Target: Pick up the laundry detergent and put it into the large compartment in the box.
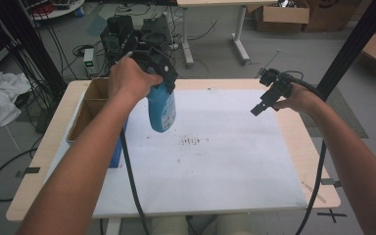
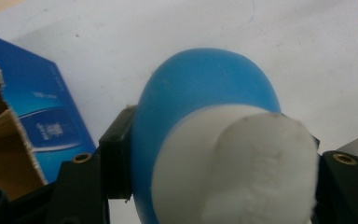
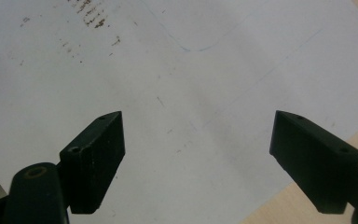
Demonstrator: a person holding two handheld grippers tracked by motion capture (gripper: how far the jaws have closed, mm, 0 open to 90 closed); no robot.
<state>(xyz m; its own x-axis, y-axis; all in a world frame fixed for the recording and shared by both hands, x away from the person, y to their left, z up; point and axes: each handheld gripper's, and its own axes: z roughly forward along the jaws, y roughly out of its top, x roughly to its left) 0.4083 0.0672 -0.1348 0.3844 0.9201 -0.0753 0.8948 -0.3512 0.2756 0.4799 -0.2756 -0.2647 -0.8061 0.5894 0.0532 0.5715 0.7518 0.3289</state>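
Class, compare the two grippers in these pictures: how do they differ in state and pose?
The left gripper is shut on a blue bottle; the right gripper is open and holds nothing. The left sits near the cardboard box; the right sits toward the table's right side. Both are held above the white sheet.

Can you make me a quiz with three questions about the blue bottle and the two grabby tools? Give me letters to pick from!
1. Where is the blue bottle?
A. Lying on the white sheet
B. Held up above the table by the left tool
C. Inside the cardboard box

2. What colour is the bottle's cap?
A. White
B. Red
C. Black

3. How is the right tool?
A. Shut on a pen
B. Shut on nothing
C. Open, holding nothing

Answers:
1. B: in the high view the bottle hangs from the left tool over the white sheet.
2. A: the left gripper view shows a white cap.
3. C: its jaws stand wide apart with only the sheet between them.
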